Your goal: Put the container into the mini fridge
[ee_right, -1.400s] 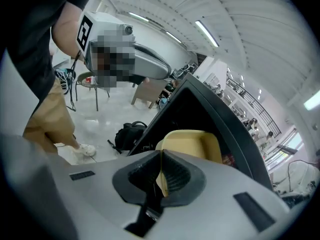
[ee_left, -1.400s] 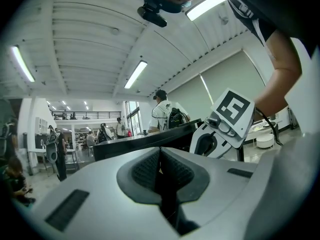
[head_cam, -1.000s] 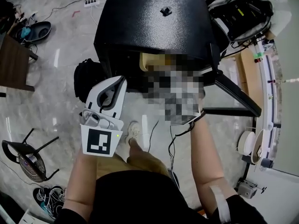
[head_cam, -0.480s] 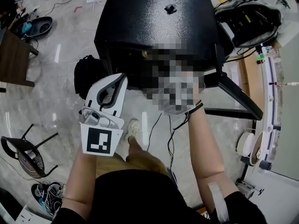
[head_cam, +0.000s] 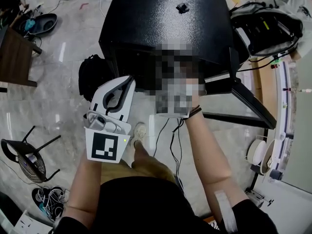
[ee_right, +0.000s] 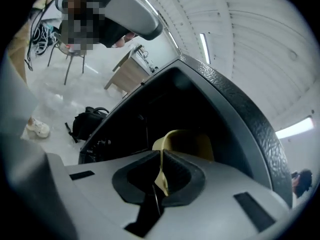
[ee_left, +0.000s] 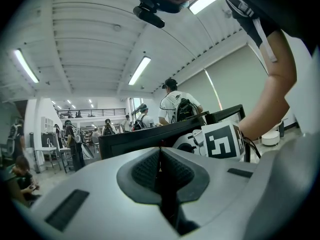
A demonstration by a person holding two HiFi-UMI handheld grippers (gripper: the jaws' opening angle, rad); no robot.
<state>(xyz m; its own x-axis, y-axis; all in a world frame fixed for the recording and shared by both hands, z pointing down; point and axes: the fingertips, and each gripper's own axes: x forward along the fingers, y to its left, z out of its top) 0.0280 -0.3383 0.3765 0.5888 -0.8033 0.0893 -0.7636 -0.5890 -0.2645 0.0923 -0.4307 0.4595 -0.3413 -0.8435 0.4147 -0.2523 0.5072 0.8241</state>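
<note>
The black mini fridge (head_cam: 165,18) stands on the floor below me, its door (head_cam: 246,96) swung open to the right. In the right gripper view my right gripper (ee_right: 161,176) is shut on the rim of a beige container (ee_right: 186,143), which sits in the fridge's dark opening (ee_right: 145,114). In the head view a mosaic patch hides that gripper and the container. My left gripper (head_cam: 121,87) hangs to the left of the opening, shut with nothing in it. In its own view the left gripper (ee_left: 159,170) shows pads pressed together, with the right gripper's marker cube (ee_left: 223,141) beyond.
A black backpack (head_cam: 92,77) lies against the fridge's left side. A folding chair (head_cam: 27,155) and a wooden table (head_cam: 14,57) stand further left. Cables (head_cam: 175,130) trail across the floor by my shoe (head_cam: 139,131). Several people (ee_left: 175,104) stand in the background.
My right arm has pushed forward and a little left toward the fridge opening. The beige container, visible at the opening a second ago in the head view, is now out of sight there. The left gripper barely moved.
</note>
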